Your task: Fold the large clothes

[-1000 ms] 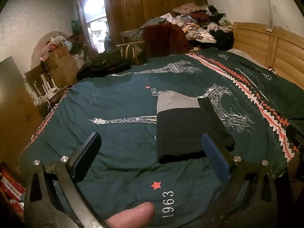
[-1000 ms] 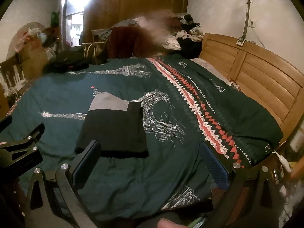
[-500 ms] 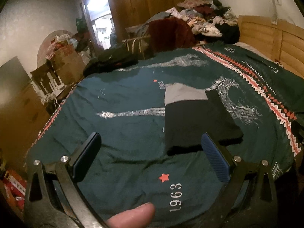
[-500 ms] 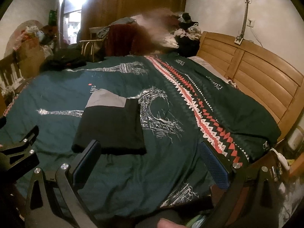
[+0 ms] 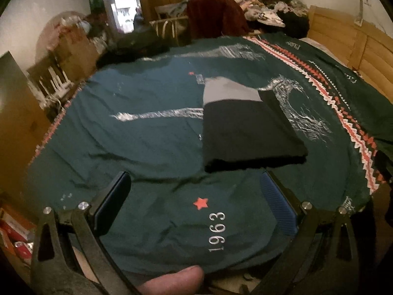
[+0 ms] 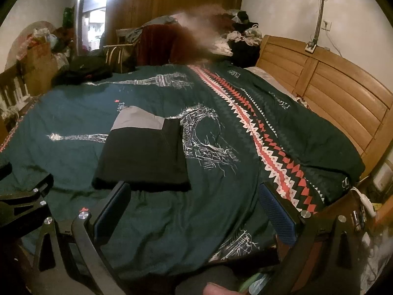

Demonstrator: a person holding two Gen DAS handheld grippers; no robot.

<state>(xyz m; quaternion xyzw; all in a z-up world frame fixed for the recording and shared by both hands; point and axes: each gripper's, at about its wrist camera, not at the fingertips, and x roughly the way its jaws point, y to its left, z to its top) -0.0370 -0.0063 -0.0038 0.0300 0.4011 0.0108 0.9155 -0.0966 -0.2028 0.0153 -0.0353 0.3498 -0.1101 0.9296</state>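
Observation:
A folded black garment with a grey band point(image 5: 245, 127) point(image 6: 145, 152) lies flat in the middle of the dark green bedspread point(image 5: 147, 127) point(image 6: 221, 209). My left gripper point(image 5: 194, 194) hovers open near the bed's front edge, short of the garment's near hem, with nothing between its fingers. My right gripper point(image 6: 194, 196) is open too; its left finger point(image 6: 115, 204) sits just in front of the garment's near edge. The left gripper's frame point(image 6: 22, 204) shows at the left edge of the right wrist view.
A wooden headboard point(image 6: 331, 103) runs along the right. A pile of clothes point(image 5: 265, 12) and a chair with a dark red cloth point(image 5: 213, 17) stand beyond the bed. Boxes and clutter point(image 5: 68, 46) line the left wall. A black heap point(image 6: 83, 71) lies at the far left corner.
Both grippers have pulled back and risen a little from the bed, so the folded garment sits farther off. Neither jaw has changed; the garment has not moved.

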